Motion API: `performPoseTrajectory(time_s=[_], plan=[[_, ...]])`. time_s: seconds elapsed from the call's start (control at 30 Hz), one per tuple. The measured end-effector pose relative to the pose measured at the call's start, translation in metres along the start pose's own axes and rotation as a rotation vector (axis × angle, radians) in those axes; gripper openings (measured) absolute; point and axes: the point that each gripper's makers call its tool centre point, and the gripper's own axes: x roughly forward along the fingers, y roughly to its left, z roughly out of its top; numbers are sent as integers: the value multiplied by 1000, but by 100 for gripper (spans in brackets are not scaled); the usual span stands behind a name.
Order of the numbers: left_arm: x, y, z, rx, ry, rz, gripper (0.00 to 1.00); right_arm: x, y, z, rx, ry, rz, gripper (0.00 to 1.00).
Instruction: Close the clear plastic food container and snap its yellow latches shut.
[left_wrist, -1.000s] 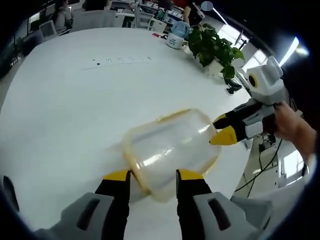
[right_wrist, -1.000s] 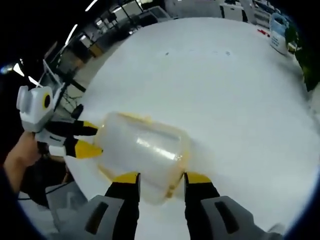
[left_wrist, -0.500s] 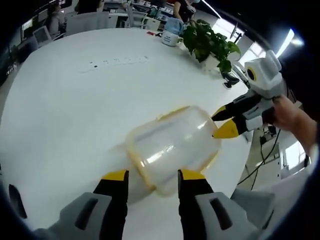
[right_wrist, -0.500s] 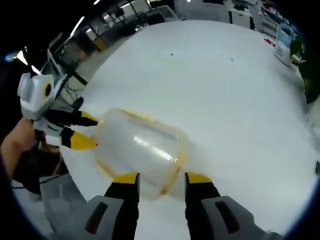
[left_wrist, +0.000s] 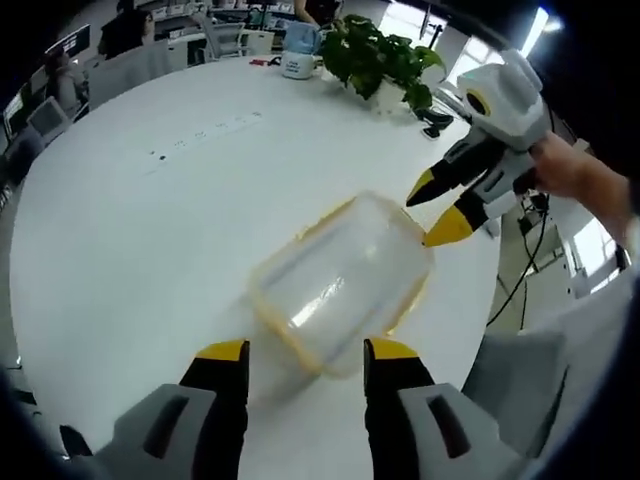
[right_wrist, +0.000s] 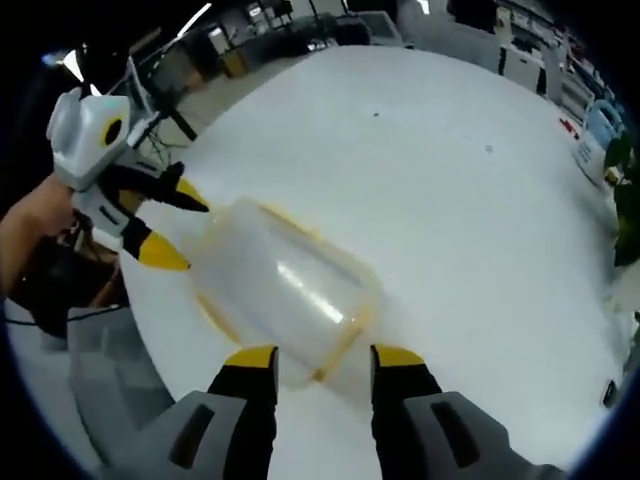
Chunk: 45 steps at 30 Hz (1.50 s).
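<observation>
A clear plastic food container (left_wrist: 340, 280) with a yellow rim lies on the white table (left_wrist: 130, 250), close to its edge. My left gripper (left_wrist: 307, 357) is open, its yellow-tipped jaws wide apart on either side of the container's near end. From the right the right gripper (left_wrist: 437, 208) comes in, open, its tips at the container's far end. In the right gripper view the container (right_wrist: 285, 290) lies just ahead of my right gripper (right_wrist: 323, 357), and the left gripper (right_wrist: 175, 228) stands open at its far end. The latches are too blurred to make out.
A potted plant (left_wrist: 375, 60) and a blue-and-white container (left_wrist: 297, 62) stand at the far side of the table. Small dark marks (left_wrist: 200, 135) run across the tabletop. The table edge runs just beyond the container, with cables (left_wrist: 525, 270) and floor below it.
Both cameras have shifted. Each gripper's tips now stand slightly farther off the container's ends, with the right gripper higher in the left gripper view. The container stays on the table.
</observation>
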Motion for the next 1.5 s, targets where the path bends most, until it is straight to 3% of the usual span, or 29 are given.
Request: performPoseTrajectory(time_s=[0.17,0.5,1.1,1.2,1.5], plan=[[0,-3,-3,117,43,-3,47,-3,1,4,-64,12,-2,35],[-6,-4,4,234,61,-5,46,-6,7,8,-172,42,19,35],[-6,-10,7,448,113,-30,46,-8,11,12,-466,112,14,33],[-6,-12,7,517,125,-35,45,-6,15,13,-493,115,26,33],[-6,-12,12,599,127,-20,42,-3,22,18,-561,114,33,34]])
